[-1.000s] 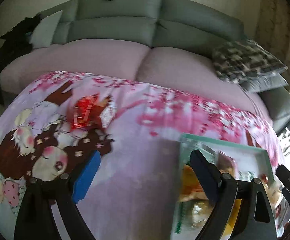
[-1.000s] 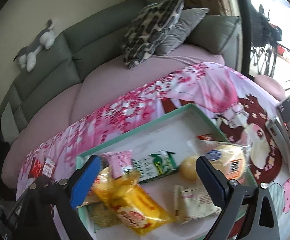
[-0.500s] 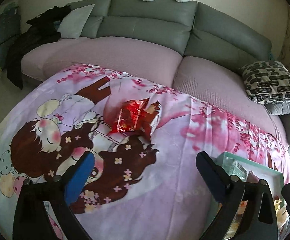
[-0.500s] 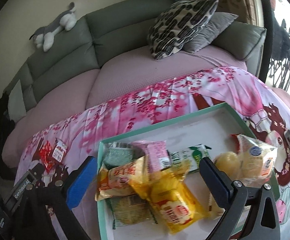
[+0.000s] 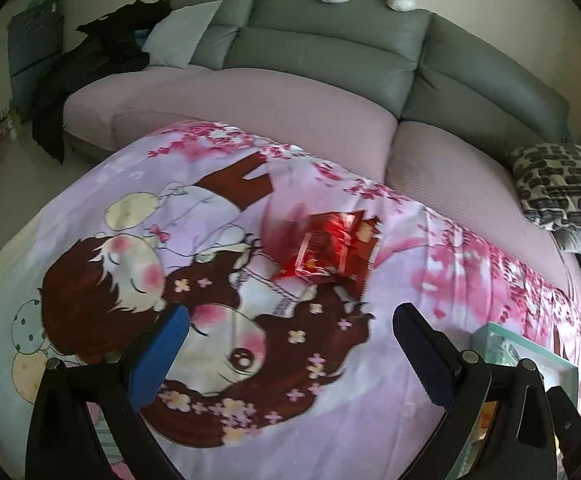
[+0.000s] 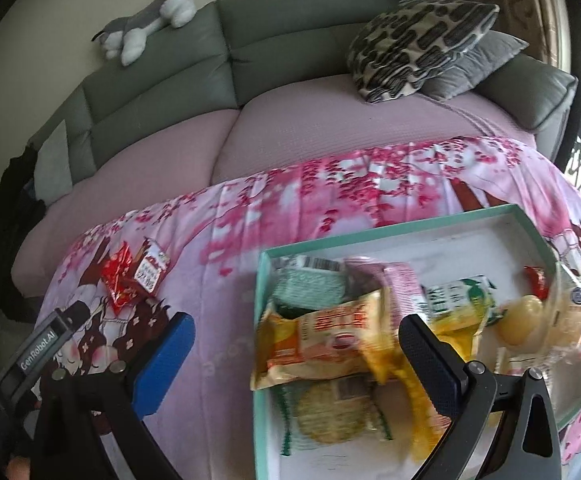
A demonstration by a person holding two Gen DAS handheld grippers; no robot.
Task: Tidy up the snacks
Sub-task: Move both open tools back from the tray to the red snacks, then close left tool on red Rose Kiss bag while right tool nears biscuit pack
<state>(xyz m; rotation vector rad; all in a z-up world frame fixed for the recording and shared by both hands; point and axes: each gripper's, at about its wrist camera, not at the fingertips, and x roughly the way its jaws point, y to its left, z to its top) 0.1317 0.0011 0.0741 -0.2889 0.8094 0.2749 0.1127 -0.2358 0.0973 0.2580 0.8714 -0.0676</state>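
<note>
Left wrist view – red snack packet on cartoon cloth, apart from hand-held gripper

- The cloth over the bench is pale lilac, printed with pink blossoms and a brown-haired cartoon figure.
- On the cloth, the snack packet is shiny red with a white label.
- The tray beside it has a teal rim and a white floor.
- In the tray lie yellow, orange, pink and green wrappers.
- Behind the cloth, the sofa is grey-green with mauve seats.
- The cushion is cream with black blotches.
</note>
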